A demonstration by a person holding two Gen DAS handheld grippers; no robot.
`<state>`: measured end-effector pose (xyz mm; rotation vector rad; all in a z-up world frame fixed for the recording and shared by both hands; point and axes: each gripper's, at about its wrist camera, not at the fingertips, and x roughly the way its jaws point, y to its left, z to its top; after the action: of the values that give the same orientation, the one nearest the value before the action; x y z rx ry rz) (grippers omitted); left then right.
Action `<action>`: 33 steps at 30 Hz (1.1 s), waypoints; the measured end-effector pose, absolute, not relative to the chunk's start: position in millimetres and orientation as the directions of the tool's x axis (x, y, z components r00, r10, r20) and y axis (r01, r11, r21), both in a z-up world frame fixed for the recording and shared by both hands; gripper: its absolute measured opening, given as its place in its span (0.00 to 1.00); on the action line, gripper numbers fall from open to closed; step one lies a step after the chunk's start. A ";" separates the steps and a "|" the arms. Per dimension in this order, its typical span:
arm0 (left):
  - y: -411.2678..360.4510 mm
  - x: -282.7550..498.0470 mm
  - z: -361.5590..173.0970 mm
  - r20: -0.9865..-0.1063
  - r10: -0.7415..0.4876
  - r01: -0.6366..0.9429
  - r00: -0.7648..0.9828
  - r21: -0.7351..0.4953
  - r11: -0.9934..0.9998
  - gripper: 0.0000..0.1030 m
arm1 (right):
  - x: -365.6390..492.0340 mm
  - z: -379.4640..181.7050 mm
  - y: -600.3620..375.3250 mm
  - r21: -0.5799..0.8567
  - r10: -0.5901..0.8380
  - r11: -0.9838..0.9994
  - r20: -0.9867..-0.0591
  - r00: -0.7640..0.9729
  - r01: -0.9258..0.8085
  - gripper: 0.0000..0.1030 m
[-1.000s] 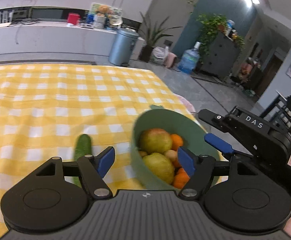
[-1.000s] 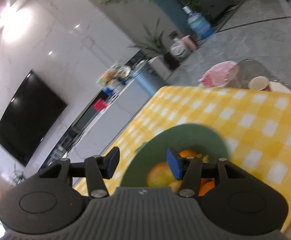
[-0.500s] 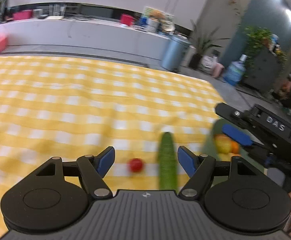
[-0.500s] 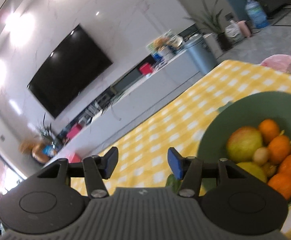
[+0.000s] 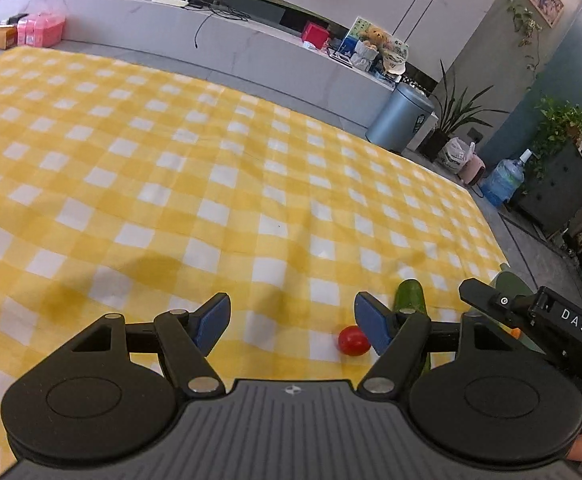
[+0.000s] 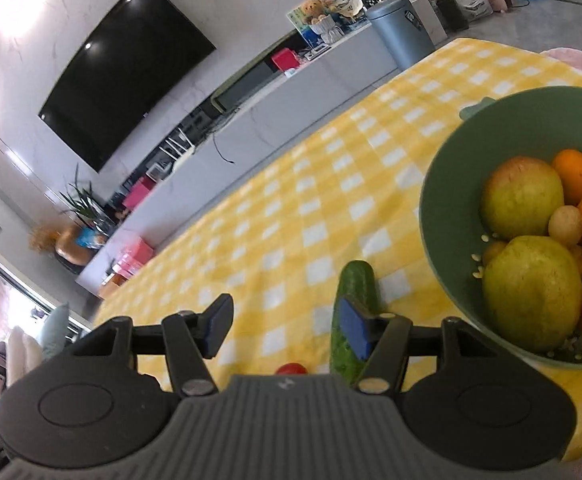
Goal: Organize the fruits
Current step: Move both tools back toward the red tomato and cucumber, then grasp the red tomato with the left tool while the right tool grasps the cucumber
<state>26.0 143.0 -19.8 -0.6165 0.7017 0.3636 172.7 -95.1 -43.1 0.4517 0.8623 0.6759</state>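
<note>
Fruit: mostly gathered in green bowl [image 6: 443, 216] at right of worktop [image 5: 211, 184]; two apples [image 6: 523, 196], several oranges [image 6: 575, 174] and small yellow fruits inside. Judged well along.

Left out: cucumber [image 6: 351, 312] lying on yellow checked cloth just beside bowl; small tomato [image 5: 353, 341] near cucumber's near end. Probably next for sorting.

Left tongs [image 5: 291, 322]: wide apart, closing slightly, nothing between jaws; tomato just beside right-hand pad, not gripped.

Right tongs [image 6: 287, 326]: about half open, opening, holding nothing; cucumber behind right-hand pad, contact not discernible; tomato low between jaws, partly hidden by tongs body.
</note>
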 end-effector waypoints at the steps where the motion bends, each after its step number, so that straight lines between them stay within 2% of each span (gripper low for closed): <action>1: 143.8 27.4 -25.6 -0.679 0.099 -0.490 0.728 -0.414 0.767 0.79 | 173.4 -44.2 -92.6 0.606 0.696 0.712 -0.545 0.466 -0.354 0.52; 2: 143.0 28.1 -31.3 -0.663 0.093 -0.473 0.743 -0.422 0.774 0.78 | 173.4 -45.7 -90.2 0.595 0.685 0.724 -0.560 0.466 -0.350 0.47; 5: 135.9 33.8 -46.4 -0.648 0.088 -0.442 0.757 -0.409 0.798 0.76 | 175.8 -52.8 -84.2 0.561 0.645 0.762 -0.606 0.465 -0.325 0.47; 11: 100.7 55.2 -59.6 -0.657 0.068 -0.274 0.751 -0.215 0.938 0.76 | 181.3 -65.7 -81.1 0.506 0.568 0.821 -0.676 0.470 -0.264 0.47; 18: 68.9 78.1 -79.5 -0.677 0.027 -0.124 0.735 -0.095 0.988 0.76 | 182.4 -72.9 -86.7 0.506 0.555 0.829 -0.693 0.461 -0.236 0.47; 25: 61.4 83.2 -86.5 -0.662 0.057 -0.135 0.748 -0.067 0.989 0.75 | 182.8 -72.1 -89.4 0.517 0.565 0.822 -0.687 0.457 -0.238 0.47; 29: 56.9 83.8 -87.0 -0.658 0.094 -0.140 0.748 -0.018 0.990 0.72 | 181.7 -71.3 -88.9 0.505 0.560 0.826 -0.688 0.461 -0.248 0.47; 33: 53.2 83.1 -86.4 -0.651 0.110 -0.147 0.751 -0.003 0.989 0.56 | 182.3 -71.8 -89.7 0.511 0.562 0.825 -0.688 0.459 -0.244 0.47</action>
<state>83.1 53.2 -86.4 -0.0550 0.7069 0.1403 182.3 -89.7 -71.8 0.3652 0.9754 0.5094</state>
